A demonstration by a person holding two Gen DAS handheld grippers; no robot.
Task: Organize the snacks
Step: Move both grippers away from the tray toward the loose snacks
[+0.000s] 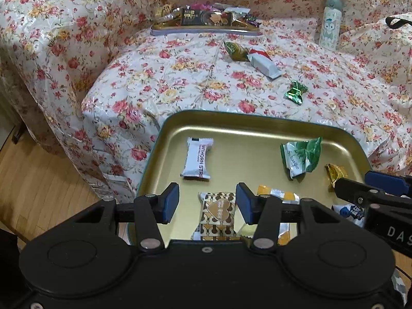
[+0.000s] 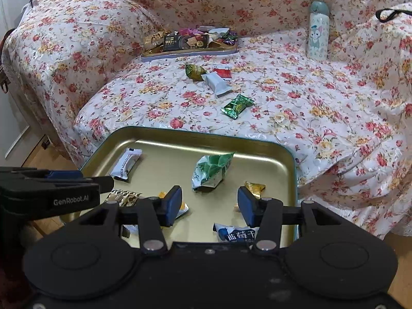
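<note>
The left gripper (image 1: 207,202) is hovering over the near edge of a gold tray (image 1: 231,126), its jaws standing spread with nothing pinched; a brown-and-gold heart packet (image 1: 218,215) is lying in the tray below the gap. The right gripper (image 2: 209,207) is hanging over the same tray's near right part, jaws likewise spread and empty, with a blue-and-white packet (image 2: 235,234) lying underneath.

Inside the tray a white bar wrapper (image 1: 197,158) is sitting toward the left, a green-and-white pouch (image 1: 300,158) toward the right, a gold foil candy (image 1: 334,173) near the right rim, and an orange packet (image 1: 279,194) just beside the heart packet.

The tray is resting at the front edge of a sofa draped in a floral cover (image 1: 180,82). On the cover beyond the tray, a green foil candy (image 1: 296,91) is lying alone; further back a white packet (image 1: 265,64) is touching a green-gold packet (image 1: 235,50) and a red one (image 2: 222,72). At the back of the seat a second tray (image 1: 203,29) is holding a heap of mixed snacks, and a pale bottle (image 1: 329,23) is standing upright well to its right
</note>
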